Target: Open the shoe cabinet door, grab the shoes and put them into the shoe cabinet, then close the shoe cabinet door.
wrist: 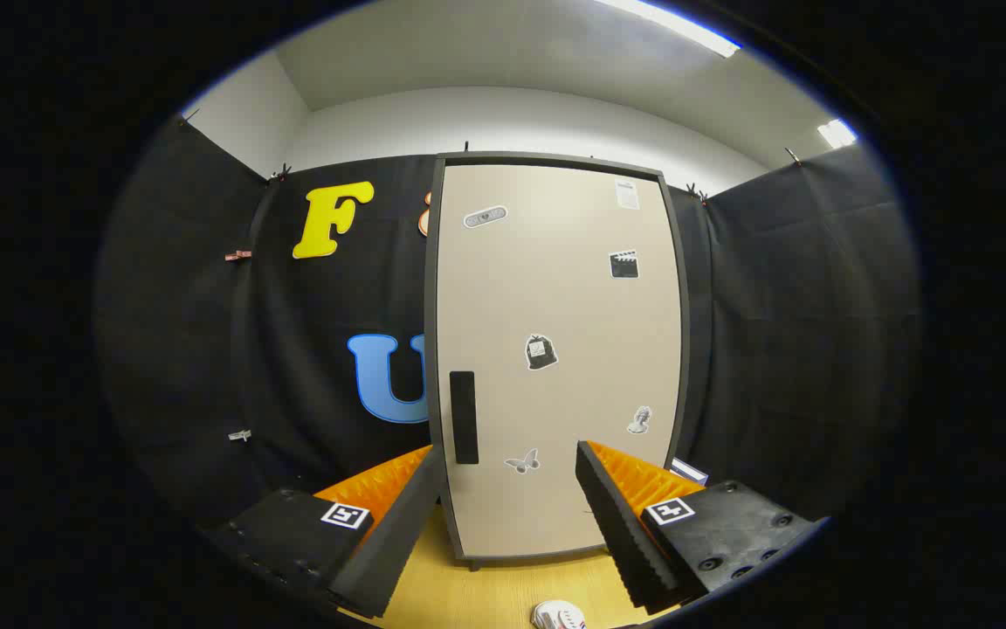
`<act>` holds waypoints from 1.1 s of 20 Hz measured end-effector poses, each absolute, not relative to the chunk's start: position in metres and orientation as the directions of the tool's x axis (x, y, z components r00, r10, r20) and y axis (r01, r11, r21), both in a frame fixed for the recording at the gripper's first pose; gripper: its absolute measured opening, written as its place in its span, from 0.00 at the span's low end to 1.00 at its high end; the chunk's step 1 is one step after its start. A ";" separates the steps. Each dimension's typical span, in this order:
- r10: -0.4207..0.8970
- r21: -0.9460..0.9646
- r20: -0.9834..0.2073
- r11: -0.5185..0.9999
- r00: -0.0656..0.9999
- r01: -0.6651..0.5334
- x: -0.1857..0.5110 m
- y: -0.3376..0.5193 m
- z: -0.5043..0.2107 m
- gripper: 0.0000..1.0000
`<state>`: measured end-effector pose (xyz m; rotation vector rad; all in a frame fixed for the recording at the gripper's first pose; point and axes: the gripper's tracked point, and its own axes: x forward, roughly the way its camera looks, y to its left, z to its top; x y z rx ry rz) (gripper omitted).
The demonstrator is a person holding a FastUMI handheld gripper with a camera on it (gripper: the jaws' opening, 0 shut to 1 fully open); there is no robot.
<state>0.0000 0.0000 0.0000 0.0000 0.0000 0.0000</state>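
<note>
Two fingers of the gripper (pixel 509 489) stick out wide apart, and nothing is held between them. Down low and very near, between the fingers, a bit of a white shoe (pixel 558 616) peeks up from the wooden floor (pixel 485 594). It seems to have some red and blue on it, but so little shows that I cannot tell more.

Just past the fingers stands the cabinet (pixel 555 349). It is tall, with a dark frame and a pale door (pixel 573 297). A black handle (pixel 464 417) runs up and down near the left side of the door, close to the left finger but not touching it. Small stickers (pixel 540 352) dot the door.

Far behind hangs the black cloth wall (pixel 782 349), with a white wall and a bright light (pixel 678 24) up high.

As far as I can tell, the job has hardly begun. No gap shows at the door's edge, so it looks shut. The shoe is on the floor, not in the cabinet. Next, I think, the gripper needs to reach the handle and pull. After that comes picking up the shoe, putting it inside, and shutting the door again.
</note>
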 end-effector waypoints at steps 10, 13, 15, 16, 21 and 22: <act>0.017 0.002 -0.017 1.000 1.000 -0.017 0.008 0.008 -0.003 0.99; 0.017 0.006 -0.015 1.000 1.000 -0.017 0.010 0.009 -0.002 0.99; 0.016 0.004 -0.016 1.000 1.000 -0.016 0.010 0.009 -0.003 0.99; 0.015 0.003 -0.018 1.000 1.000 -0.015 0.011 0.009 -0.003 0.99; 0.012 0.000 -0.024 1.000 1.000 -0.012 0.018 0.012 -0.006 0.99; 0.010 -0.002 -0.028 1.000 1.000 -0.010 0.021 0.013 -0.008 0.99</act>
